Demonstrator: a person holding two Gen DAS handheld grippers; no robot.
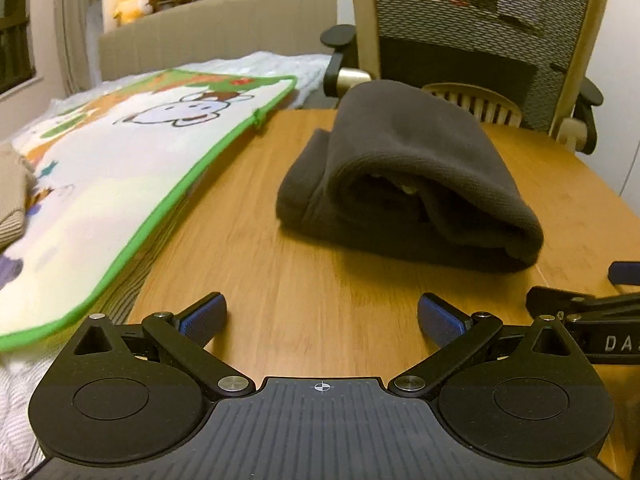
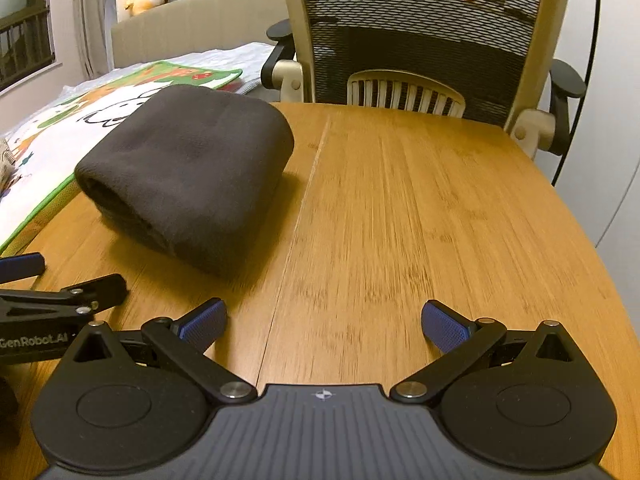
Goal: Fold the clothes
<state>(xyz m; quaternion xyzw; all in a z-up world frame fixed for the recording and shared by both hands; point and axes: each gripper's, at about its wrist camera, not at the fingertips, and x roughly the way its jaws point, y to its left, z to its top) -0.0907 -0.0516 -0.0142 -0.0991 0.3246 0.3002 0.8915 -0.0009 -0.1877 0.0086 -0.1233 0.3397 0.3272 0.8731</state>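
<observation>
A wooden table fills the view, with a mesh office chair behind it. A folded dark grey garment lies on the table near its left edge, beside a cartoon-printed mat. The left gripper and right gripper hover nearer the camera, jaws spread wide, holding nothing.
</observation>
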